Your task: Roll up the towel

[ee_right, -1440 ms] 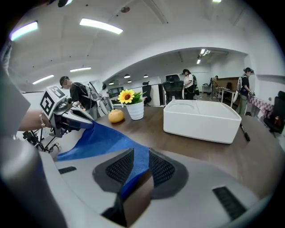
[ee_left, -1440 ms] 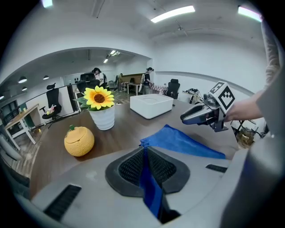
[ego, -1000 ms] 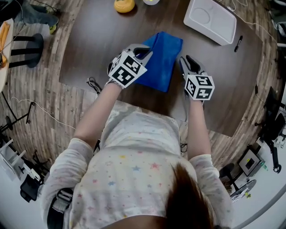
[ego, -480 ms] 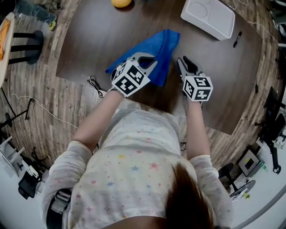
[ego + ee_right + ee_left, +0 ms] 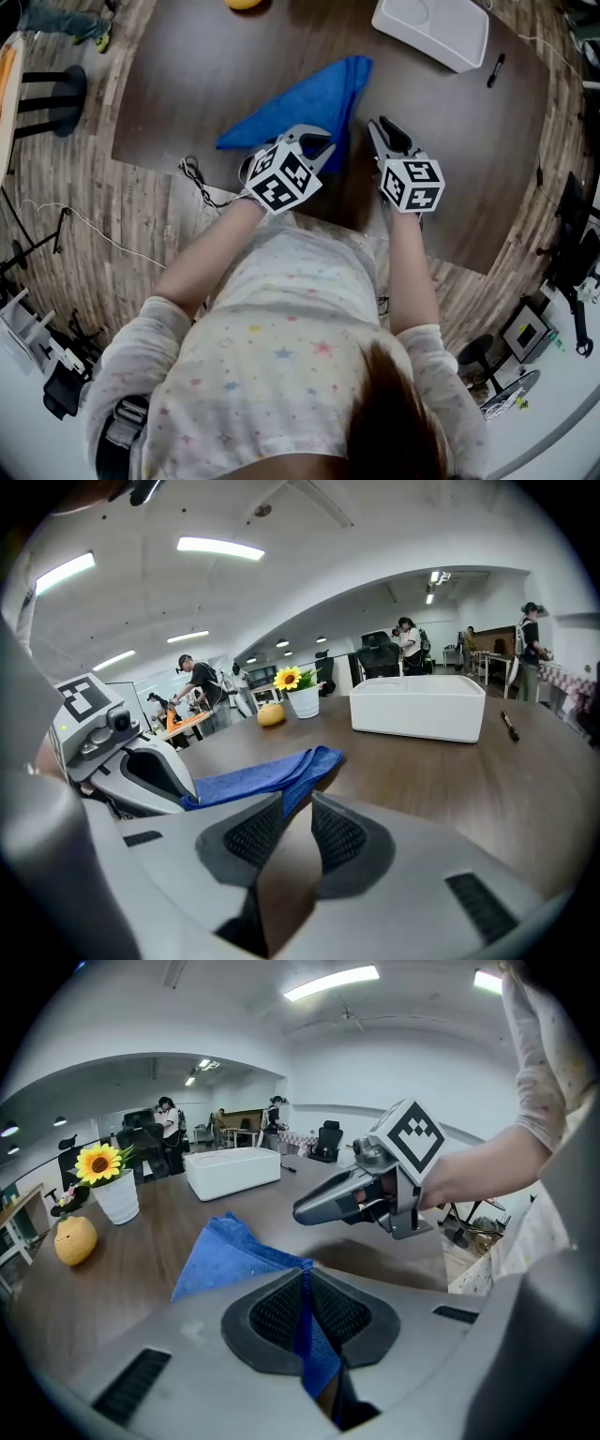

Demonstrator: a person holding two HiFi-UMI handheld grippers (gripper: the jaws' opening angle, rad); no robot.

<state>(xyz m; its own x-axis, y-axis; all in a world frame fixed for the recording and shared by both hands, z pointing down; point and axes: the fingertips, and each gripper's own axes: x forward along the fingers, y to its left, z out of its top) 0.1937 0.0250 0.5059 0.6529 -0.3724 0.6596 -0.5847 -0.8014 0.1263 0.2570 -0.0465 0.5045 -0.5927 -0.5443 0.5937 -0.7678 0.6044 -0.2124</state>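
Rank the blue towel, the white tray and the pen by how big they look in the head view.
1. blue towel, largest as seen.
2. white tray; the picture's top edge cuts it off, so its place against the towel is unsure.
3. pen, clearly smallest.

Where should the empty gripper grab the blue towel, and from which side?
Probably the near right edge of the towel, beside where the left gripper pinches it. That edge faces the open right gripper, so come in low from the right.
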